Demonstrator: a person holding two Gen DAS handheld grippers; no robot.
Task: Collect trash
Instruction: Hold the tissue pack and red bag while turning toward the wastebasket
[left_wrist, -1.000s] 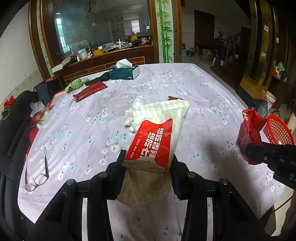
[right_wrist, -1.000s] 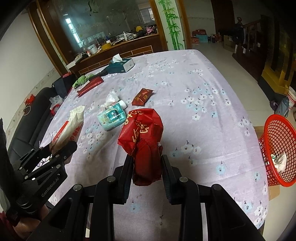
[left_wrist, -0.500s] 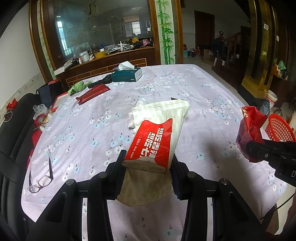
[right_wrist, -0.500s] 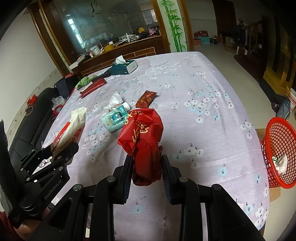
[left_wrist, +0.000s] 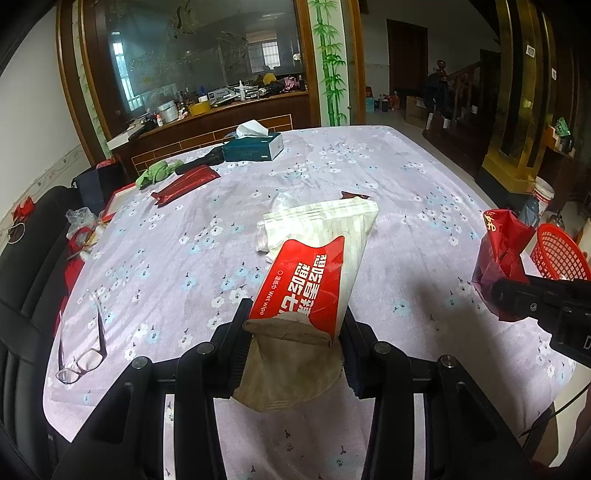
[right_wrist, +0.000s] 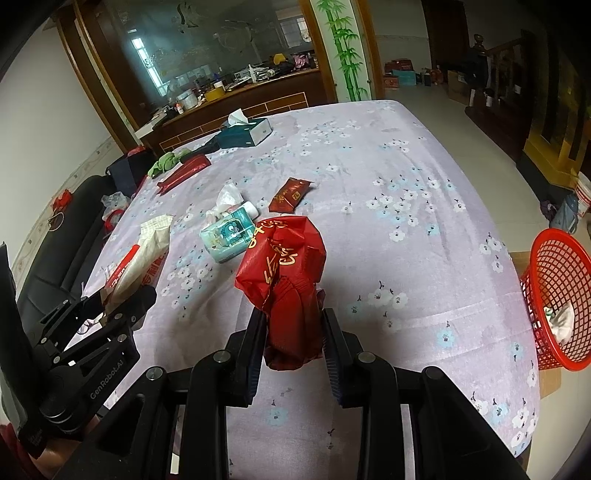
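My left gripper (left_wrist: 293, 325) is shut on a white and red wet wipe packet (left_wrist: 314, 258), held above the purple flowered tablecloth (left_wrist: 177, 258). My right gripper (right_wrist: 293, 323) is shut on a crumpled red bag (right_wrist: 284, 266); the same red bag (left_wrist: 500, 251) shows at the right of the left wrist view. A red mesh basket (right_wrist: 557, 295) stands off the table's right edge with white trash inside. On the table lie a teal wipes pack (right_wrist: 229, 236), a crumpled tissue (right_wrist: 227, 195) and a dark red wrapper (right_wrist: 290, 194).
At the far end sit a teal tissue box (left_wrist: 255, 146), a green cloth (left_wrist: 159, 171) and a long red packet (left_wrist: 184, 182). Glasses (left_wrist: 86, 350) lie near the left front edge. Black chairs (left_wrist: 33, 258) stand along the left side, a wooden counter behind.
Both grippers have lifted and drawn back a little with their loads still held, so the table items look farther away. Nothing was let go.
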